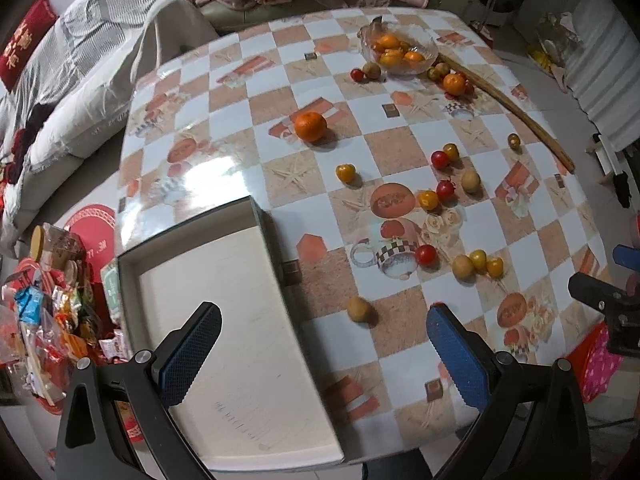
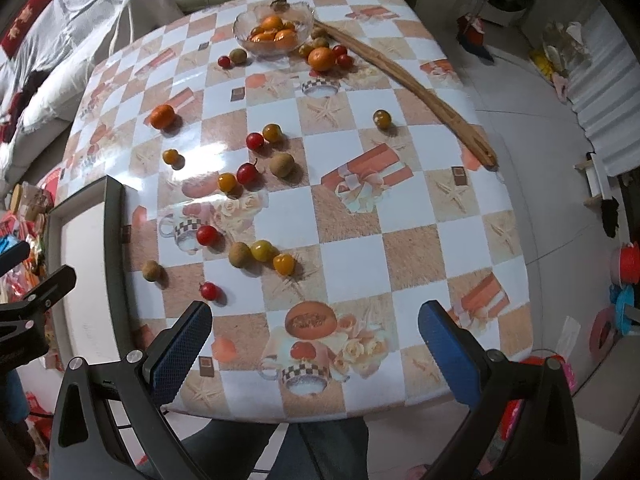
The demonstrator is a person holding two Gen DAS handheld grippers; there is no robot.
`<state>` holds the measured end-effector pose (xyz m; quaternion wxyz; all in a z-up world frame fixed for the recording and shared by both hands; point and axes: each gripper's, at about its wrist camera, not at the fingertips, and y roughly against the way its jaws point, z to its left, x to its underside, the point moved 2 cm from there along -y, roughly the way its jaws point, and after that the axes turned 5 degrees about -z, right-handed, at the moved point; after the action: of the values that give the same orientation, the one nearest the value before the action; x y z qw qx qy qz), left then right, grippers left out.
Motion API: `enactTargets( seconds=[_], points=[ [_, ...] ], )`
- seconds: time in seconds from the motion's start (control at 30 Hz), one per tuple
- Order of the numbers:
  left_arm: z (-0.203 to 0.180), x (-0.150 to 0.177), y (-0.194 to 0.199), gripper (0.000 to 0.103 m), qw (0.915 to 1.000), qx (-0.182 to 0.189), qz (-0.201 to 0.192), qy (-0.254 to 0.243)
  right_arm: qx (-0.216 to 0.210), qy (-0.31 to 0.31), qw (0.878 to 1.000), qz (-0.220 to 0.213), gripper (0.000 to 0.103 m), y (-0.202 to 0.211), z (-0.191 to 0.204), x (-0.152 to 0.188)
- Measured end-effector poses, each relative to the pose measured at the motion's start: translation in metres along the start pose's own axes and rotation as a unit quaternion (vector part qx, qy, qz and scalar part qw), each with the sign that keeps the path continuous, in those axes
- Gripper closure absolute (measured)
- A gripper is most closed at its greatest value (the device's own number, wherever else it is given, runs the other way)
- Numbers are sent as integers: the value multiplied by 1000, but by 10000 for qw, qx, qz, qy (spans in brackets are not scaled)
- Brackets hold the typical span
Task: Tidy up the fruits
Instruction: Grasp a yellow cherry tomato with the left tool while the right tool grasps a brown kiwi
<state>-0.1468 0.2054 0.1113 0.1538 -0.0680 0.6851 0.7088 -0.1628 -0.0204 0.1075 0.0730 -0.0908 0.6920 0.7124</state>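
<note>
Both the left gripper (image 1: pixel 324 344) and right gripper (image 2: pixel 316 344) hang spread and empty above the table (image 2: pixel 420 240). Fruit lies scattered mid-frame; the glass bowl (image 2: pixel 276 28) sits at the top, the empty tray (image 1: pixel 240 320) lower left. Round tomatoes could roll off if nudged. Only the right view shows the red tomato (image 2: pixel 209 290) nearest its fingers.

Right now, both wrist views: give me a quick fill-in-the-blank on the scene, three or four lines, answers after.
1. The glass bowl holds ____ fruits.
2. The tray holds ____ fruit.
3. Both the left gripper and the right gripper are ____.
4. The long wooden stick lies on the ____.

Answers: orange; no; open; table
</note>
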Motion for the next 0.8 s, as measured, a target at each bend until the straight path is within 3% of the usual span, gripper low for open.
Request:
enactTargets(
  seconds=[0.3, 0.63, 0.67, 0.73, 0.8],
  points=[
    [-12, -42, -64, 0, 9986, -198, -142, 460, -283, 434, 9987, 37, 0, -64, 3, -37],
    [-23, -69, -134, 0, 9971, -465, -317, 508, -458, 924, 9945, -191, 0, -120, 6, -58],
    [-23, -71, -138, 0, 9969, -468, -333, 531, -466, 997, 9936, -237, 1, -125, 8, -61],
    [-22, -73, -143, 11, 9970, -415, -347, 546, -536, 1015, 9929, -297, 6, -131, 9, -66],
    [-22, -76, -149, 11, 9973, -413, -291, 531, -628, 997, 9925, -329, 13, -136, 11, -71]
  ],
)
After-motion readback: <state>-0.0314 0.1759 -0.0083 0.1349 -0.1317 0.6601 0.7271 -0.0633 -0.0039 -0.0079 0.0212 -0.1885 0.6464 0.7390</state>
